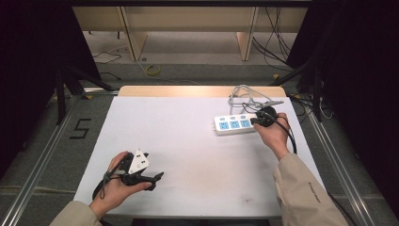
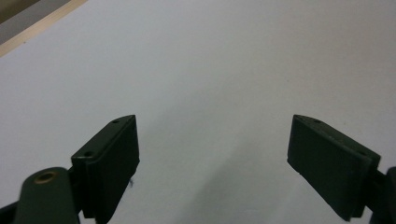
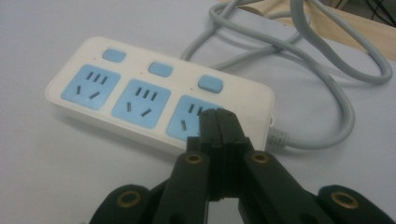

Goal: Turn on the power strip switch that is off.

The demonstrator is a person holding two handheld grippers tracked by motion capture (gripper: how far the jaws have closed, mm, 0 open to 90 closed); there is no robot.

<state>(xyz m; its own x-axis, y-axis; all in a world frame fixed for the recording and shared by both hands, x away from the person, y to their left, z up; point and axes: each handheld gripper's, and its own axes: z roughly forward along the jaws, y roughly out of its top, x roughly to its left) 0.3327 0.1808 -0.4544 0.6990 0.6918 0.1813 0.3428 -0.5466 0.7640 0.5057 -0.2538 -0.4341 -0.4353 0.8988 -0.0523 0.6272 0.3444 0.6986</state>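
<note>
At the right of the high view, my right tool [image 3: 219, 122], jaws pressed together and empty, hovers over the power strip [image 3: 154, 100]'s nearest socket; I aim its tip squarely at the switch [image 3: 208, 83] and press gently. My left tool [image 2: 212, 163] waits wide open.

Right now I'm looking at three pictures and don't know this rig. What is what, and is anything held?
No robot arm here: a person holds a hand-held two-jaw gripper in each hand at a white table.

The high view looks down from above the person's side. The other two pictures come from cameras riding on the grippers, looking along their black jaws.

On the table lies a white power strip with three blue sockets and three blue buttons; its grey cord loops behind it.

The left gripper has its jaws wide apart over bare table, nothing between them. The right gripper has its jaws shut together, tips over the strip's socket nearest the cord. Nothing is held.
</note>
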